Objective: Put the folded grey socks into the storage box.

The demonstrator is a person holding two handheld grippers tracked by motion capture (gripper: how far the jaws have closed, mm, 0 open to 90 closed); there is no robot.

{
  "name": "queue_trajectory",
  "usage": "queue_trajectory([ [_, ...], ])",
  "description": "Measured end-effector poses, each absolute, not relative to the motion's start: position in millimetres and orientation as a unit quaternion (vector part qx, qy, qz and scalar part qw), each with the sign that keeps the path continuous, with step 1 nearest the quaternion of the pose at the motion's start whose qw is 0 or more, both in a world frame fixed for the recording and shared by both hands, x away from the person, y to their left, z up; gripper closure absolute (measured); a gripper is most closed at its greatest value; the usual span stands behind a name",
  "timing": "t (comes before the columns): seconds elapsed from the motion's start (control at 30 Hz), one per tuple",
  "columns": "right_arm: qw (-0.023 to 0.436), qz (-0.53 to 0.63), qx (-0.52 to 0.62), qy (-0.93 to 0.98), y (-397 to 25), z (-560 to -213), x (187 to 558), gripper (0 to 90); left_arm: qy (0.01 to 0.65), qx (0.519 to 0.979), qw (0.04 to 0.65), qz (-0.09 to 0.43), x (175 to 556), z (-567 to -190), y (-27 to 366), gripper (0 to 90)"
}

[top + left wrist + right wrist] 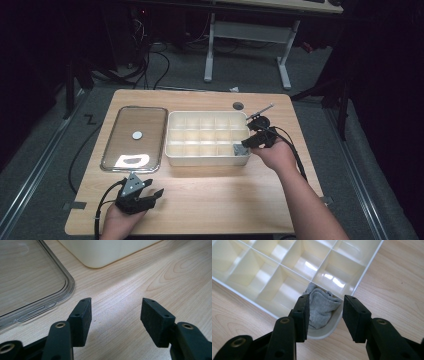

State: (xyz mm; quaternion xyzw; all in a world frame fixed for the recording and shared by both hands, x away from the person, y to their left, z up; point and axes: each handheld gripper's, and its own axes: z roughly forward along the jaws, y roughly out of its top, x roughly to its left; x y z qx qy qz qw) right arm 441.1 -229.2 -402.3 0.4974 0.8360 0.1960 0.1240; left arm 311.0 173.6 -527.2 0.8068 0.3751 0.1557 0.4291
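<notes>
Cream organiser: the divided tray point(207, 150) sits mid-desk, its cells bare but for one corner.
Grey sock: bundled in the near corner cell on the right-hand side point(320, 307), slumped against the curved wall, a fold riding up the divider.
Right tool: hovering over that corner point(324, 315), jaws at a middling spread, one on each side of the cloth; nothing is pinched between them, and I can't tell whether a pad is brushing the fabric.
Left tool: parked low on the near left of the desk point(116, 320), jaws wide, gripping nothing, bare wood between them.
Clear lid: flat on the desk point(134, 137) to the left of the tray, a small round white spot at its middle.
Desk: pale wood grain point(220, 192), open along the near edge.
Risk one: if the right jaws close from here, they could catch the tray wall along with the sock and drag or tip the light tray.
Risk two: a loose bundle may unroll and spill over the divider.
High view gives: the whole layout, both hands, lid and tray side by side.
Right gripper view gives: which cell holds the sock and its folds, a grey speck from above.
Left gripper view gives: the lid's moulded rim and the tray's rounded corner.
</notes>
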Motion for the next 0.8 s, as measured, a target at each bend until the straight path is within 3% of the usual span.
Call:
queue_trajectory([
  [0.1, 0.132, 0.23, 0.496, 0.827, -233.7, -402.9, 426.6, 61.6, 0.377, 0.806, 0.43, 0.156, 310.2, -526.9, 174.7, 42.8],
  [0.53, 0.174, 0.319, 0.484, 0.796, -252.1, -425.7, 370.3, 54.3, 0.376, 0.806, 0.429, 0.159, 305.4, -526.7, 173.4, 42.8],
  [0.8, 0.21, 0.372, 0.478, 0.768, -260.8, -470.2, 319.9, 48.3, 0.365, 0.811, 0.426, 0.163, 301.3, -525.5, 164.2, 42.7],
])
